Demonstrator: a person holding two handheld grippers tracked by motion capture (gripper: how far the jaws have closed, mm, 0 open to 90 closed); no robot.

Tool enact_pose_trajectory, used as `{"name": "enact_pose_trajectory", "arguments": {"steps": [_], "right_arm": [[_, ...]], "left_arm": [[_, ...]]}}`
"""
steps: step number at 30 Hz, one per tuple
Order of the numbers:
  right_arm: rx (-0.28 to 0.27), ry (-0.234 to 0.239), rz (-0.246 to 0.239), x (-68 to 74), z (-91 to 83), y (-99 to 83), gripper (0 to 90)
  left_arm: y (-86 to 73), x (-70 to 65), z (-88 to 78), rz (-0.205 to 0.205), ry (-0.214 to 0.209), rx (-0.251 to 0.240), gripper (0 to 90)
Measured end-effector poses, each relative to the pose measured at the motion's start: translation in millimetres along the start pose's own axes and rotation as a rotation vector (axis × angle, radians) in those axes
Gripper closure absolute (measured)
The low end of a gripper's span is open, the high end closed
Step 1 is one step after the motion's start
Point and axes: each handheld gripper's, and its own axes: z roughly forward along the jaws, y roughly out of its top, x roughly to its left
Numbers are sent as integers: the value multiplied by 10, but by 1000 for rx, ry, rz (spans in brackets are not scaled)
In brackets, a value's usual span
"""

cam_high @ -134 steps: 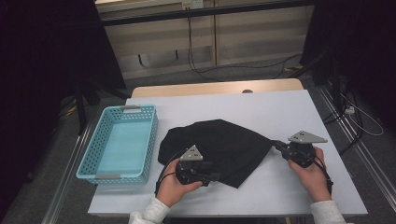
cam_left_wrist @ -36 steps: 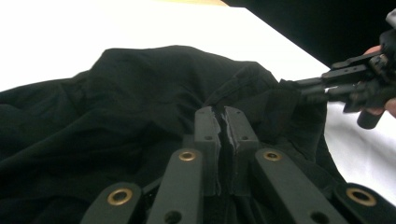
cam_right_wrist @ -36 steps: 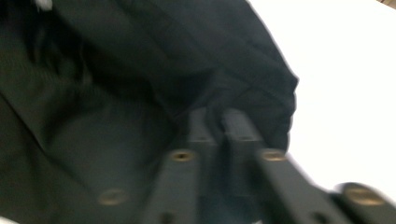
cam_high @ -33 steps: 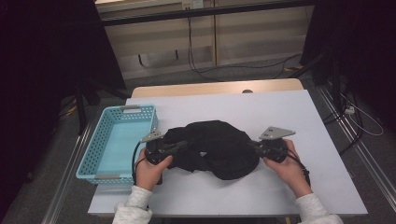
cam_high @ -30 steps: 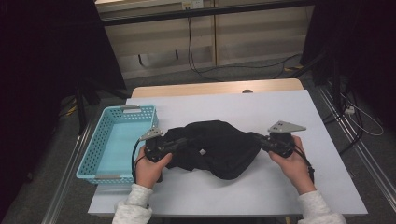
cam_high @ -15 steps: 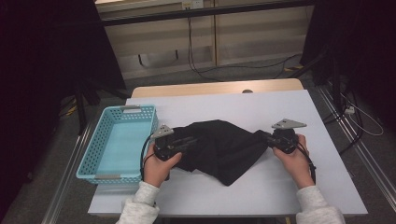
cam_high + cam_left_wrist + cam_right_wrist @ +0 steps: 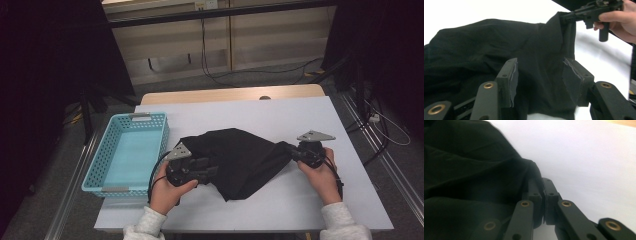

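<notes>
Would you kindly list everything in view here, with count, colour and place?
black cloth: one, black, middle of the table, bunched, pulled out to the right
basket: one, light blue, perforated, left part of the table, beside the cloth
table: one, white top with a wooden far edge
cables: several, dark, on the floor beyond the table
left gripper: one, black, jaws apart and just been opening, cloth between them
right gripper: one, black, shut on the cloth's right corner
hands: two, pale sleeves, at the near edge

Basket (image 7: 127,150) blocks left edge – table (image 7: 310,115) beyond cloth (image 7: 240,157) open.
</notes>
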Motion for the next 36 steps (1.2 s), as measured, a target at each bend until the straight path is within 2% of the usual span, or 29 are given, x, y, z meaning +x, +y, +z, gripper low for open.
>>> {"name": "enact_pose_trajectory", "arguments": {"steps": [3,8,13,17,20,24,28,31,34,36], "right_arm": [[0,-18,28,-91,-37,-48,871],[0,-29,46,-149,-106,-112,870],[17,-26,25,-139,-127,-156,868],[-2,-14,15,-98,-168,-153,851],[-11,-16,13,-92,-195,-148,819],[-20,-15,-25,-86,-221,-143,713],[-39,-13,-52,-73,-245,-122,653],[-46,-2,-125,-25,-270,-83,601],[-51,-2,-157,26,-272,-51,515],[-50,-3,-166,47,-260,-47,498]], "left_arm": [[-28,-34,2,14,-9,13,472],[-132,-100,53,8,-45,61,493],[-219,-168,162,41,-46,84,471],[-309,-188,280,35,-46,129,480],[-344,-200,349,48,-34,150,469],[-397,-210,443,53,-23,165,444],[-387,-226,504,67,-15,155,414],[-366,-224,526,71,-21,147,416],[-333,-197,519,59,-25,135,431],[-315,-180,515,51,-17,128,431]]}}
